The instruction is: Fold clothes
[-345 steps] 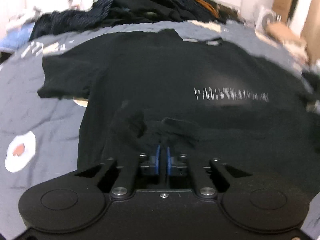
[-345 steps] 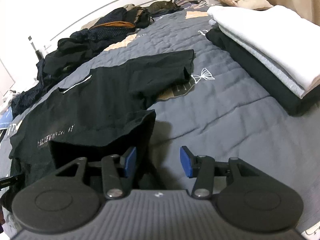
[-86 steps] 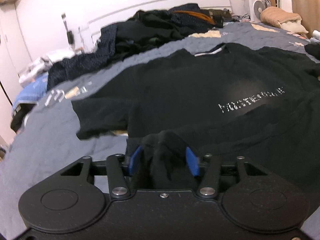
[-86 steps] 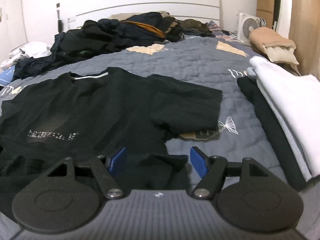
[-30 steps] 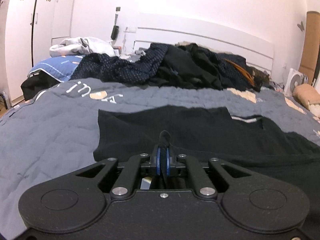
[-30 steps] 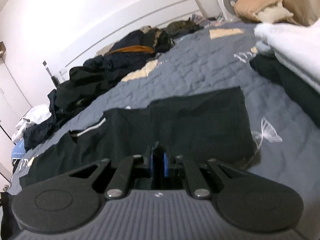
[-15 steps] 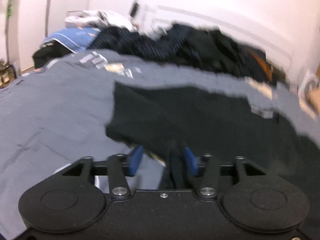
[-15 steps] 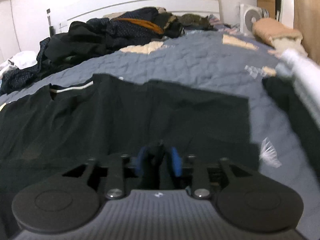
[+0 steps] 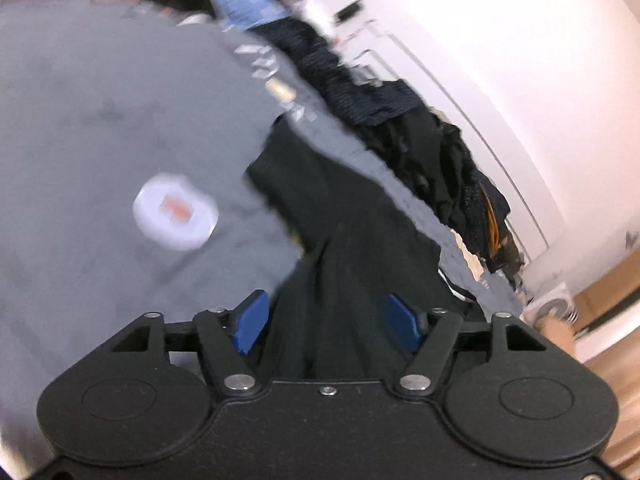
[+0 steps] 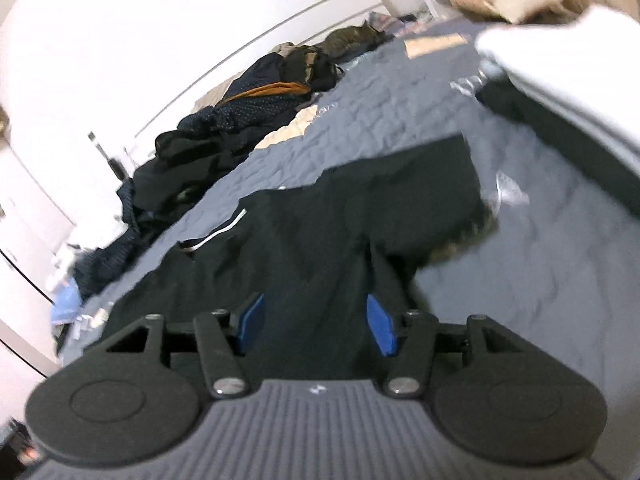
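A black T-shirt (image 9: 352, 248) lies on the grey quilted bed (image 9: 100, 120), folded up from the hem. My left gripper (image 9: 326, 322) is open, its blue pads wide apart, with shirt fabric lying loose between them at the shirt's left side. My right gripper (image 10: 316, 326) is open too, over the shirt (image 10: 340, 232) near its right sleeve (image 10: 432, 184). The white-trimmed collar (image 10: 216, 234) shows at left. Both views are tilted and blurred.
A heap of dark unfolded clothes (image 10: 240, 120) lies along the headboard, also in the left wrist view (image 9: 420, 148). A stack of folded white and black garments (image 10: 568, 92) sits at the right. A white round print (image 9: 176, 212) marks the quilt.
Both grippers were shut on the shirt's hem a second ago. They have opened wide and let the fabric go, and both cameras have tilted.
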